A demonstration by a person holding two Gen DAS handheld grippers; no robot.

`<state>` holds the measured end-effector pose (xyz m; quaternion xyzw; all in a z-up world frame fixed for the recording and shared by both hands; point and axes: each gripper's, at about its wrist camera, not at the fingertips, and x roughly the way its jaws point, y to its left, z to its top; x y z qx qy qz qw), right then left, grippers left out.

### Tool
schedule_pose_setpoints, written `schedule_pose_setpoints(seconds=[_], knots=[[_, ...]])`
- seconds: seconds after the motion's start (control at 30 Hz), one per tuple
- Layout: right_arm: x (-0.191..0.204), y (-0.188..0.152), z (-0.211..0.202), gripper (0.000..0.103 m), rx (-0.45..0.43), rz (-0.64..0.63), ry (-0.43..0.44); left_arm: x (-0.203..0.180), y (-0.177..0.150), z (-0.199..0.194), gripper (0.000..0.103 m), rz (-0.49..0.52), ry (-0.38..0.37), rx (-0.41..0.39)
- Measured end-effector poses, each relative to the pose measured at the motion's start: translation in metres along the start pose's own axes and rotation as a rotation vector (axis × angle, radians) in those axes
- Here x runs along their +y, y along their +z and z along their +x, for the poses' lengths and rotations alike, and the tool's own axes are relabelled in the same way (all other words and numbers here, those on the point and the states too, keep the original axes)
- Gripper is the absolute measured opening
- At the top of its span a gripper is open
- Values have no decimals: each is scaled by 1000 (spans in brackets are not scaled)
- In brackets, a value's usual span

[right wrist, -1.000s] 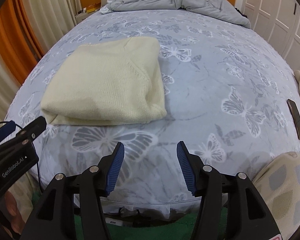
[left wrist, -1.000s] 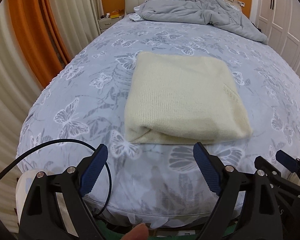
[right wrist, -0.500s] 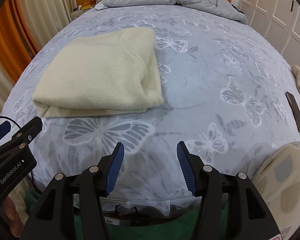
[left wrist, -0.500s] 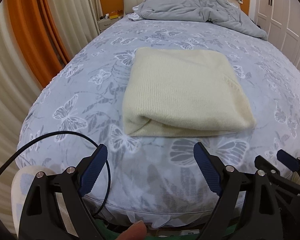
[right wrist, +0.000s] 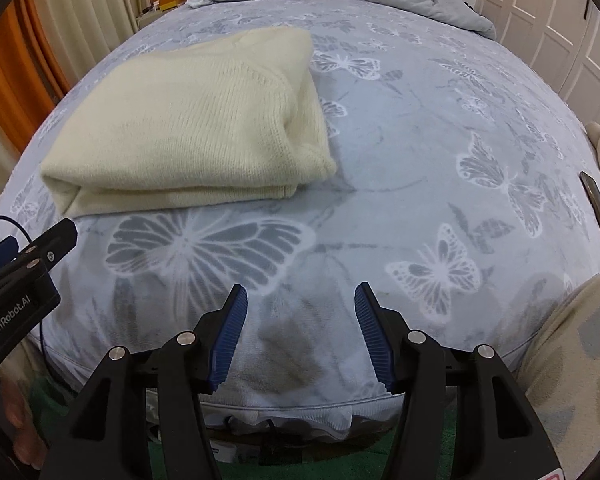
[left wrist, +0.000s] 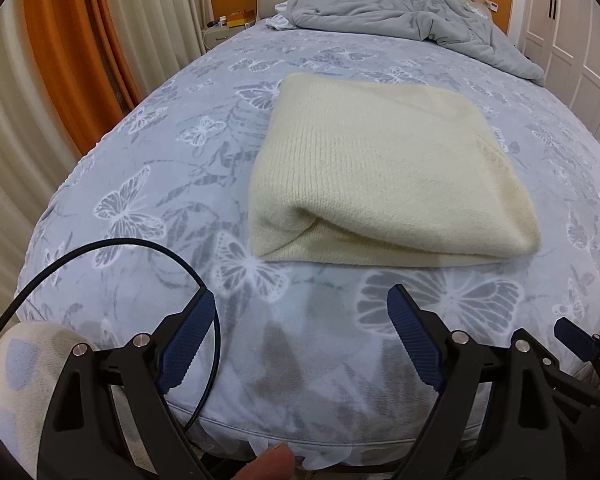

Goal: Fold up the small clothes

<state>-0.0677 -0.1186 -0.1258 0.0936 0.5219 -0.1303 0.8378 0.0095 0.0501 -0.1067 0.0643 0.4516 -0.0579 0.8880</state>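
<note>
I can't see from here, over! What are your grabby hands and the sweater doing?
Left tool open, right tool open, both empty. Cream sweater folded flat on the bed. Nothing between tools and sweater.

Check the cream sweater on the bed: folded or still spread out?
Folded. The cream sweater lies as a compact rectangle on the butterfly bedspread, its layers stacked along the near edge; neither gripper touches it.

Folded sweater (left wrist: 384, 168) on bed (left wrist: 172, 184) — duvet (left wrist: 400, 12) behind
</note>
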Motion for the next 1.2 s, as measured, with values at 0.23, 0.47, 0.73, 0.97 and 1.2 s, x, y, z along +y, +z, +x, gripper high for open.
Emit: schedule_pose_setpoints(seconds=[0.23,0.47,0.73,0.97,1.2], knots=[[1,-1,1,55,-3,-2,5,0,-1,3,86,1,-3,10],[-5,-2,5,55,20,33,5,-9,-4,3,85,48,12,3],[-6,-4,8,55,30,43,7,-8,-5,5,85,43,35,4],[-4,-6,7,55,22,39,9,-11,-6,2,82,51,38,-13],[-4,-6,6,55,20,35,10,-11,-6,2,80,52,32,-15]])
